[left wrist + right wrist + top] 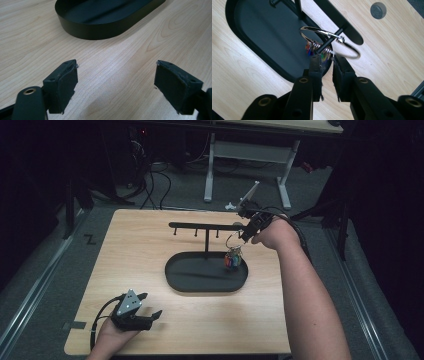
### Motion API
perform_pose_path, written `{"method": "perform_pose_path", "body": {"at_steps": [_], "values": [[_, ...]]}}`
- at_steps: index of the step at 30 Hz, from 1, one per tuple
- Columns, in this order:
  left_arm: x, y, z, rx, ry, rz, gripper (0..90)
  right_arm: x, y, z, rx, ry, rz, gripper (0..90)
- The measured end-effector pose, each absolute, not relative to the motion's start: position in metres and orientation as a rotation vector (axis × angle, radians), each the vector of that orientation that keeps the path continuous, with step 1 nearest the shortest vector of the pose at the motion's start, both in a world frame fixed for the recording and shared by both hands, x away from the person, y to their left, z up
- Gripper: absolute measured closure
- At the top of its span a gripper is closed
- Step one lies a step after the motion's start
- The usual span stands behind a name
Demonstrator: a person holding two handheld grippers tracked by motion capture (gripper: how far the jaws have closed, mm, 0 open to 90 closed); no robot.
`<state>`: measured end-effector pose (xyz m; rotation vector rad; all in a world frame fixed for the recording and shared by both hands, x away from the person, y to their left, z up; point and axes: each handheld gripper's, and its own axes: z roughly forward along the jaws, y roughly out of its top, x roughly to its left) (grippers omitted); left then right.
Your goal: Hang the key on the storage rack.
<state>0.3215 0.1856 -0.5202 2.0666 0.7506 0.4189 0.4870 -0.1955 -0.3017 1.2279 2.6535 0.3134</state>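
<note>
Right gripper jaws narrow, pinching key ring at rack peg; left gripper wide, idle; no legible writing.

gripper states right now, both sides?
Left gripper: open, holding nothing, low over the table.
Right gripper: jaws nearly closed at the key ring by the rack's peg; firm grip cannot be told.

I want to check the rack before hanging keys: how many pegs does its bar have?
4. Three bare pegs along the bar; the fourth, at its right end, passes through the key ring. Others may be hidden.
</note>
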Motion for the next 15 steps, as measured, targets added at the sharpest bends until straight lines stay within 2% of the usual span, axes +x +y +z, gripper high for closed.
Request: {"method": "perform_pose_path", "body": {"at_steps": [15], "values": [[0.322, 0.184, -0.521, 2.066, 0.757, 0.405, 20.8, 0.455, -0.223, -0.337, 1.303, 2.567, 0.371, 57.8]]}}
